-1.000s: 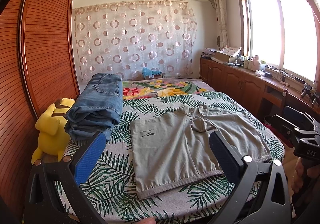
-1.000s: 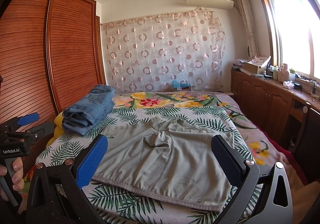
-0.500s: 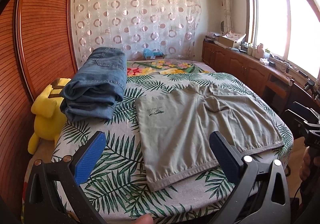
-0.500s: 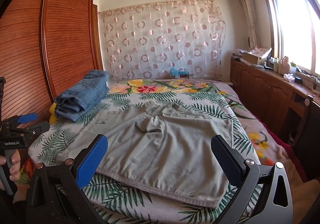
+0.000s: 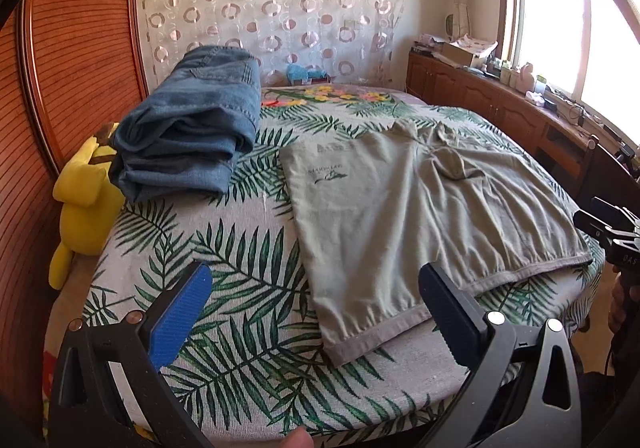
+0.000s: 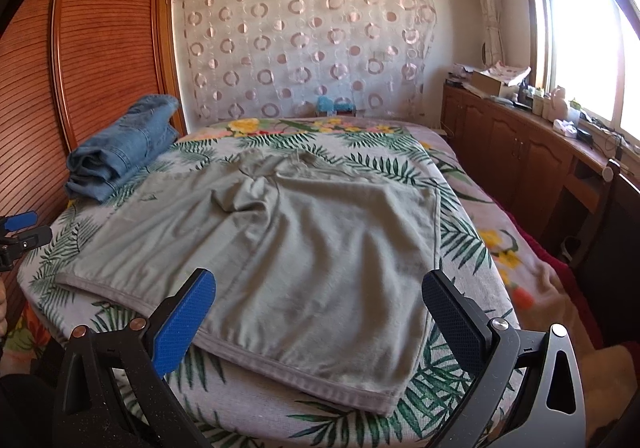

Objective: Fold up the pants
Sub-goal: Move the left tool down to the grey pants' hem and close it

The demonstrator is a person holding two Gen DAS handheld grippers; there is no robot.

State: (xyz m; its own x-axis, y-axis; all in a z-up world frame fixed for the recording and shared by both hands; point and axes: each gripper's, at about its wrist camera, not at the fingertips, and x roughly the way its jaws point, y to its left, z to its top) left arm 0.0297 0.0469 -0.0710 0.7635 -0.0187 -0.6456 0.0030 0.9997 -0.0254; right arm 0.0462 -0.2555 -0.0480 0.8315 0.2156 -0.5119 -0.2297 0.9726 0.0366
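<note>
Grey-green shorts (image 5: 404, 216) lie spread flat on the leaf-print bed, waistband toward me; they also show in the right wrist view (image 6: 288, 248). My left gripper (image 5: 314, 308) is open and empty above the bed's near edge, over the waistband's left corner. My right gripper (image 6: 318, 312) is open and empty over the waistband's right half. Each gripper shows at the edge of the other's view: the right gripper (image 5: 612, 236), the left gripper (image 6: 20, 236).
Folded blue jeans (image 5: 192, 128) lie at the bed's far left, next to a yellow plush toy (image 5: 86, 200) and a wooden wardrobe (image 6: 100, 48). A wooden cabinet with clutter (image 6: 540, 136) runs along the right under the window. A dotted curtain hangs behind.
Both grippers have moved forward and down toward the shorts' near edge; the bed fills more of each view. The shorts have not moved. Both jaws stay open.
</note>
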